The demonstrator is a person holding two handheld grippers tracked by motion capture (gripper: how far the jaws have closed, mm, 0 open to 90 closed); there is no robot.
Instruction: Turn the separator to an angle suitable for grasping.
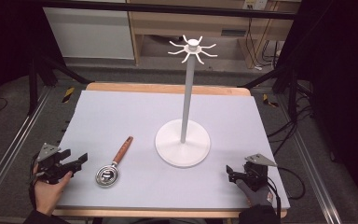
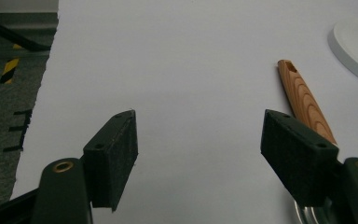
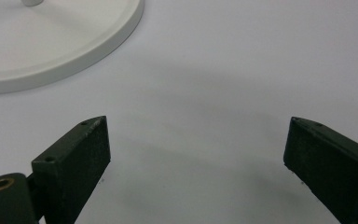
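At the near left corner of the counter point(image 1: 121, 112), the left hand-held gripper point(image 1: 77, 162) rests in the person's left hand point(image 1: 49, 186), its jaws spread apart with nothing between them. In the left gripper view its pads point(image 2: 114, 154) frame bare counter. At the near right, the right hand-held gripper point(image 1: 230, 171) also has its jaws wide apart and empty, above bare counter in the right gripper view. Just beside the left hand-held gripper lies a small metal strainer point(image 1: 107, 175) with a wooden handle point(image 1: 123, 149) that points away toward the far right. Farther back, near the counter's middle, stands a white hanger stand point(image 1: 183, 140) on a round base, its pole upright and topped by a ring of curved hooks point(image 1: 192, 48).
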